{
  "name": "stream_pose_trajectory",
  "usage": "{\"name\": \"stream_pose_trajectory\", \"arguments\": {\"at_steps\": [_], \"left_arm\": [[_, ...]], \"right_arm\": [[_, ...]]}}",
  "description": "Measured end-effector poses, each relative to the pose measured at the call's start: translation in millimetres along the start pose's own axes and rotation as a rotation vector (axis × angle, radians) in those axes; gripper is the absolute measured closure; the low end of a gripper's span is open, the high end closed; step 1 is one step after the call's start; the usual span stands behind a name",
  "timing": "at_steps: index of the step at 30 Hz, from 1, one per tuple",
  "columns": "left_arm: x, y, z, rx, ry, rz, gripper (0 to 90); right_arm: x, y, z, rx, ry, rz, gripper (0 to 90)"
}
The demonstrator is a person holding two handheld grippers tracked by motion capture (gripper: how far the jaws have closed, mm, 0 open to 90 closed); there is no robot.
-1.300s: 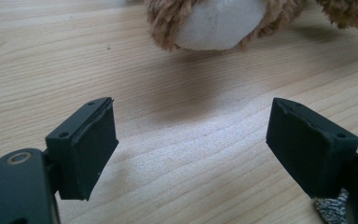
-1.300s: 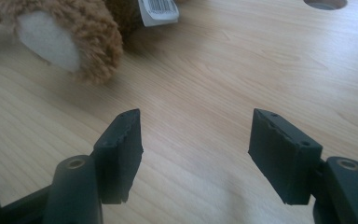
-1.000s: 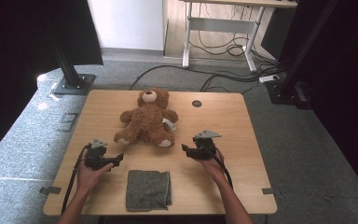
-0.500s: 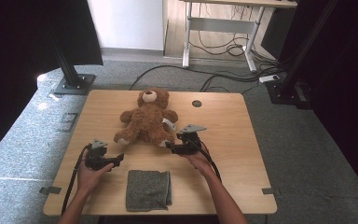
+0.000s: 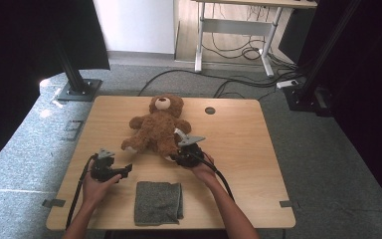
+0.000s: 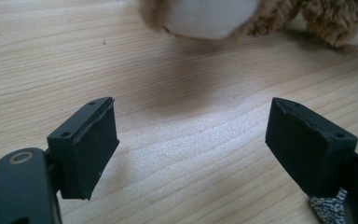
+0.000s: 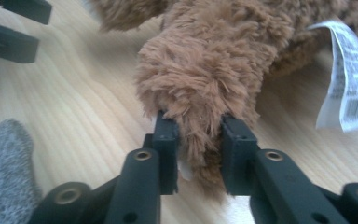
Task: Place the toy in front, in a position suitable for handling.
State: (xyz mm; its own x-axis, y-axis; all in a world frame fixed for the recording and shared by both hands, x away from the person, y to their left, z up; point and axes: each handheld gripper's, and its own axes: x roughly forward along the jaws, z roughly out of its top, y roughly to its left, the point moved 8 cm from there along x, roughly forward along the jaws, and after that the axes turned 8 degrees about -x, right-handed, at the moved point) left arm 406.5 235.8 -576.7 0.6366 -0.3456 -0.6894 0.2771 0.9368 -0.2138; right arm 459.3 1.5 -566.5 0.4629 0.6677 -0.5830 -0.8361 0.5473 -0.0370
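Teddy bear (image 5: 157, 128) lies on back mid-table (image 5: 238, 134), landmark. Right gripper (image 7: 198, 140) jaws just closed, clamped on bear's foot, likely to drag it. Left gripper (image 6: 191, 144) jaws apart, idle near bear's other foot. Grey cloth (image 5: 158, 202) nearer person than bear.

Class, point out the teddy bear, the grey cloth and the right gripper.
teddy bear (image 5: 160, 128), high view, on its belly.
grey cloth (image 5: 158, 201), high view, at the cloth's middle.
right gripper (image 7: 199, 154), right gripper view, between the fingertips pinching the bear's foot.
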Motion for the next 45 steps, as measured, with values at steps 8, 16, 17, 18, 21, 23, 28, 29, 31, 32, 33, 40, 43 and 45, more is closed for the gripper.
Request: {"name": "stream_pose_trajectory", "arguments": {"at_steps": [8,16,17,18,21,23,28,29,31,32,33,40,43,45], "left_arm": [[-2.4,-2.9,2.5,-0.003,-0.012,-0.014,16.9],[-3.2,-5.7,4.3,-0.003,-0.022,-0.026,17.6],[-3.5,-5.8,4.7,-0.005,-0.023,-0.029,17.8],[-3.7,-6.0,5.1,-0.006,-0.025,-0.031,17.9],[-4.5,-6.4,6.8,-0.007,-0.032,-0.037,18.4],[-4.5,-6.7,7.2,-0.007,-0.032,-0.039,18.5],[-3.8,-7.8,6.9,-0.007,-0.028,-0.045,18.5],[-3.8,-8.0,7.1,-0.007,-0.029,-0.045,18.5],[-4.1,-9.2,7.5,-0.008,-0.031,-0.049,18.5],[-4.2,-9.8,7.8,-0.008,-0.032,-0.05,18.5],[-4.6,-10.9,8.3,-0.008,-0.033,-0.053,18.5],[-6.8,-17.1,12.0,-0.002,-0.047,-0.065,18.5],[-7.3,-16.8,12.3,-0.005,-0.047,-0.066,18.5],[-8.6,-16.3,13.0,-0.008,-0.05,-0.066,18.5]], "right_arm": [[-3.0,40.7,-3.9,0.013,-0.059,0.083,75.9],[8.2,74.4,0.7,0.021,-0.081,0.15,74.7],[10.5,75.9,2.4,0.019,-0.084,0.152,74.6],[12.9,77.0,4.4,0.021,-0.086,0.154,74.4],[20.0,78.6,11.3,0.037,-0.1,0.158,73.6],[22.8,78.6,15.0,0.041,-0.105,0.158,70.6],[8.9,71.0,20.2,0.053,-0.137,0.134,57.7],[2.8,67.4,21.1,0.058,-0.144,0.125,56.3],[-10.7,57.8,22.8,0.067,-0.167,0.101,54.3],[-17.5,51.6,23.4,0.072,-0.178,0.081,53.5],[-22.4,46.6,23.6,0.076,-0.184,0.067,52.9],[-47.1,-1.3,16.6,0.132,-0.18,-0.067,49.2],[-44.1,-15.5,11.6,0.147,-0.15,-0.103,47.7],[-39.6,-22.6,8.6,0.163,-0.133,-0.112,46.6]]}}
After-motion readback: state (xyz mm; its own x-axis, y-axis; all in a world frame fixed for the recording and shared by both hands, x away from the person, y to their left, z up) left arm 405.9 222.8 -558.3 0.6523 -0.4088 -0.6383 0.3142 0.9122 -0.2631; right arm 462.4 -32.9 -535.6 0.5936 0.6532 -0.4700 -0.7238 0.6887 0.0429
